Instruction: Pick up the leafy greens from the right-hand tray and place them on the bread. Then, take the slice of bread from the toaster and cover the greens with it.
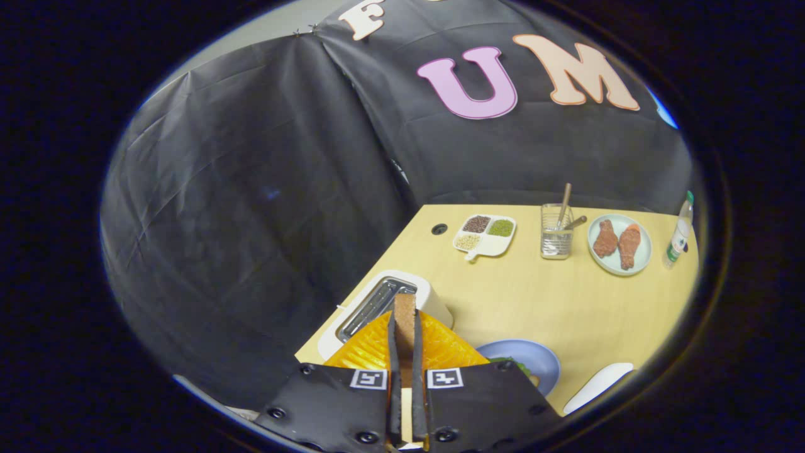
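My gripper [404,327] is shut on a slice of bread [404,318], held edge-on between the two fingers and lifted above the table. Just beyond the slice stands the white toaster [434,296] with its slot open. To the right of the fingers lies a blue plate [534,362], and a bit of leafy greens [510,363] shows on it, partly hidden by the gripper body. The bread under the greens is mostly hidden.
A white tray [597,380] pokes in at the near right. Farther back stand a divided dish of beans [485,236], a glass with utensils [557,238], a plate with drumsticks [619,244] and a bottle [680,233]. The table's left edge [371,274] runs beside the toaster.
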Demonstrator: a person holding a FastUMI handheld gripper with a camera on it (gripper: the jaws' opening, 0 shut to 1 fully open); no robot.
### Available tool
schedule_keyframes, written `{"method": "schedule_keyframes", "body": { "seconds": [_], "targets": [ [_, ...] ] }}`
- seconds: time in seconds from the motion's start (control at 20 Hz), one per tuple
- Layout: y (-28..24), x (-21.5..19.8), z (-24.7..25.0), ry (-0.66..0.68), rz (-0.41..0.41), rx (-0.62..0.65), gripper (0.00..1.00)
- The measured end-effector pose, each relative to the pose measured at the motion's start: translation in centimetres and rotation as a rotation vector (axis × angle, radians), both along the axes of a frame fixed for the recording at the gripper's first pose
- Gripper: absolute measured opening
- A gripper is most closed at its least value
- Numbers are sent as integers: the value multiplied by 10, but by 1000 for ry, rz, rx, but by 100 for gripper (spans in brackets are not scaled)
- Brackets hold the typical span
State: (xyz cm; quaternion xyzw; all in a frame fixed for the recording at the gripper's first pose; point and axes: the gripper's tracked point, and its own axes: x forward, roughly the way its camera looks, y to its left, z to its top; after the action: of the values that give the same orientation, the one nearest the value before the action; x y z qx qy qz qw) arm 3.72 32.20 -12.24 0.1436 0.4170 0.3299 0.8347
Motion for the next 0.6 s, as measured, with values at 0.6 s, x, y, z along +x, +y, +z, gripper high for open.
{"method": "schedule_keyframes", "body": {
  "seconds": [0.6],
  "targets": [
    [-39, -19, -51, 89, -26, -25, 9]
  ]
}}
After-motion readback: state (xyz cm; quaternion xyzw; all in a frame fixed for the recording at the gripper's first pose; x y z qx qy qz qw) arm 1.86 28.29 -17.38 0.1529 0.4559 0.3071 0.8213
